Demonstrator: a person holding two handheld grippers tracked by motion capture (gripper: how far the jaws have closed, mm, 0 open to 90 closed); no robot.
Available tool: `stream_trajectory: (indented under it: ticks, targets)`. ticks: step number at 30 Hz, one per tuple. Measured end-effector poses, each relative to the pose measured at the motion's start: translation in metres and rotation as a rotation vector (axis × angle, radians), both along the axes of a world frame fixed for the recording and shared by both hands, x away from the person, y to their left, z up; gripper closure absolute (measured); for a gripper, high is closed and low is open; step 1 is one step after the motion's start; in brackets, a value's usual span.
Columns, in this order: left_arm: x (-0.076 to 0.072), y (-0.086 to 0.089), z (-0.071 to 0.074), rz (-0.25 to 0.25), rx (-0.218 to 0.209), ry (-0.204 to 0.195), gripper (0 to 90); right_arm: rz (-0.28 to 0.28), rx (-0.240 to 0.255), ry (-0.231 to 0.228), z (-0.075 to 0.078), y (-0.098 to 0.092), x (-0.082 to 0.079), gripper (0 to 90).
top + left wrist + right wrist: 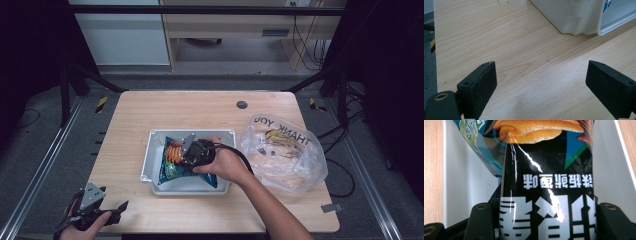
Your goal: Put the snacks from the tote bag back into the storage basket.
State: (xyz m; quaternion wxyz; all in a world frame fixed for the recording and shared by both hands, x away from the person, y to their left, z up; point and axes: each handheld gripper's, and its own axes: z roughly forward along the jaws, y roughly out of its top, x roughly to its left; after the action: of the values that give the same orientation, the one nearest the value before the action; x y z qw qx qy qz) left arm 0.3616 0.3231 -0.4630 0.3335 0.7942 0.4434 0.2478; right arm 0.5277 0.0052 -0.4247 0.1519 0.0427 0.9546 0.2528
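Two grippers work here: the right gripper (194,154) pinches a snack bag (546,182) inside the grey tray (150,160), while the left gripper (107,210) hangs spread over the table (200,107) near its front corner

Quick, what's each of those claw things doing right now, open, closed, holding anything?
Left gripper: open, empty, above bare table.
Right gripper: shut on the snack bag, over the white tray.
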Motion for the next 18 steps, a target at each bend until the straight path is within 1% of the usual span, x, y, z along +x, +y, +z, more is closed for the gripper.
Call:
stream_trajectory:
  ticks: [11,18]
  targets:
    - [0.0001,0.0001,-0.0001,0.001,-0.002,0.0,9.2,-0.003,0.005,0.007,-0.0025,-0.0001,0.0023,41.6]
    - [0.0001,-0.0001,-0.0001,0.005,-0.002,0.0,8.7,-0.007,-0.002,0.005,-0.0034,-0.0003,0.0021,40.8]
